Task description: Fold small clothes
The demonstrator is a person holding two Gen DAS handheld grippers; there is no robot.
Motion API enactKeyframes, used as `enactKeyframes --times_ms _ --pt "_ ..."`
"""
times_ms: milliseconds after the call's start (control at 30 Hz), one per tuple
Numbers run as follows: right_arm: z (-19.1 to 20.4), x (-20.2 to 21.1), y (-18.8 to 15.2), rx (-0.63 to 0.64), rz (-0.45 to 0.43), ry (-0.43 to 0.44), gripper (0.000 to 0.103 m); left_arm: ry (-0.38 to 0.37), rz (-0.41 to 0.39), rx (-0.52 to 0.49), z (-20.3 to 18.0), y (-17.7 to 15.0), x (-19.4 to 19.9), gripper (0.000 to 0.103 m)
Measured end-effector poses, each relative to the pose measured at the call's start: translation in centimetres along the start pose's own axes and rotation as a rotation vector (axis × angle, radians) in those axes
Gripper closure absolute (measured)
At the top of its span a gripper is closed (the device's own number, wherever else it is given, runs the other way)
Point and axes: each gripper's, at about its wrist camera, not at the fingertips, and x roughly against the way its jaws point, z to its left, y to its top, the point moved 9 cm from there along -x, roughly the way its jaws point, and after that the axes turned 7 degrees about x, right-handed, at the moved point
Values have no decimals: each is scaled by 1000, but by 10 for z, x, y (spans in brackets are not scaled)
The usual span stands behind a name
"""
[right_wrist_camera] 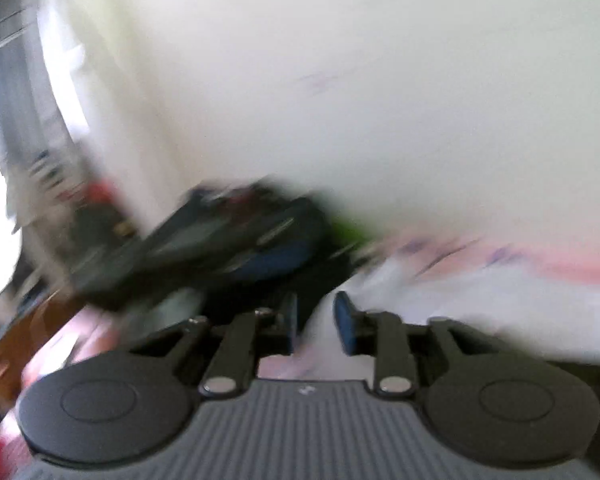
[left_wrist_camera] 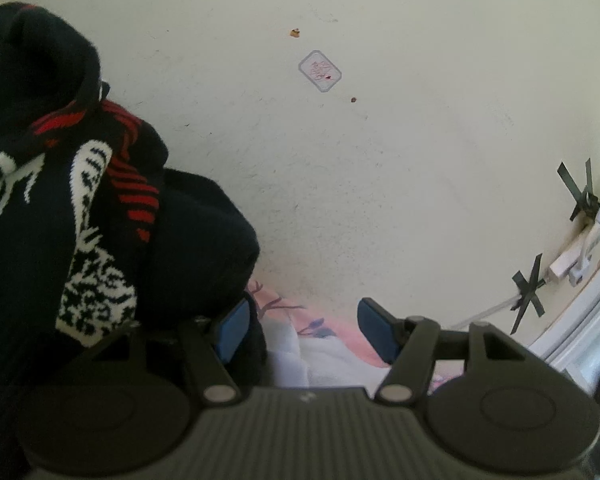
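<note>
A black knit garment with white and red patterns is heaped on the left of the cream table, and its dark fold leans against my left gripper's left finger. My left gripper stands open over a pink and white printed garment that lies flat between and below its blue pads. The right wrist view is heavily blurred. In it my right gripper shows a narrow gap between its pads, with nothing gripped. The pink and white garment spreads to its right. A dark blurred shape with a blue patch, apparently the other gripper, sits ahead.
A small printed sticker and a few crumbs lie on the tabletop. Black tape crosses pin a white cable near the table's right edge. Left of the table, blurred clutter and a brown surface show.
</note>
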Motion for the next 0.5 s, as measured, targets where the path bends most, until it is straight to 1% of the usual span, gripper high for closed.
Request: enactKeyframes --times_ms 33,67,133,200,233,267,300,333,400,433,467,500 --pt "-16 -11 6 -13 18 -49 36 1 -2 -4 0 0 0 42" --pt "-31 -26 9 -40 43 -77 33 2 -4 -9 -1 0 1 42" --pt "-44 -56 8 -99 104 -28 32 1 -1 -19 -3 -1 1 42" --pt "-46 -82 -1 -138 173 27 33 1 5 -26 -4 -2 -1 42" --pt "-45 -89 -8 -127 200 16 57 1 8 -29 -5 -3 -2 42" --pt "-46 -95 -14 -102 233 -20 103 1 9 -32 -5 -3 -2 42" --pt "-51 -102 -20 -85 258 -59 103 1 11 -36 -6 -4 -3 42" --pt "-51 -98 -21 -96 232 -97 103 1 13 -40 -7 -4 -3 42" --pt "-61 -88 -6 -110 100 -176 103 2 19 -48 -9 -6 -5 42" --pt "-65 -85 -2 -92 59 -223 103 5 24 -55 -10 -7 -7 42" --pt "-66 -89 -4 -62 71 -261 103 7 31 -64 -11 -9 -8 42" --pt "-66 -99 -12 -41 122 -268 103 10 38 -76 -13 -11 -9 42"
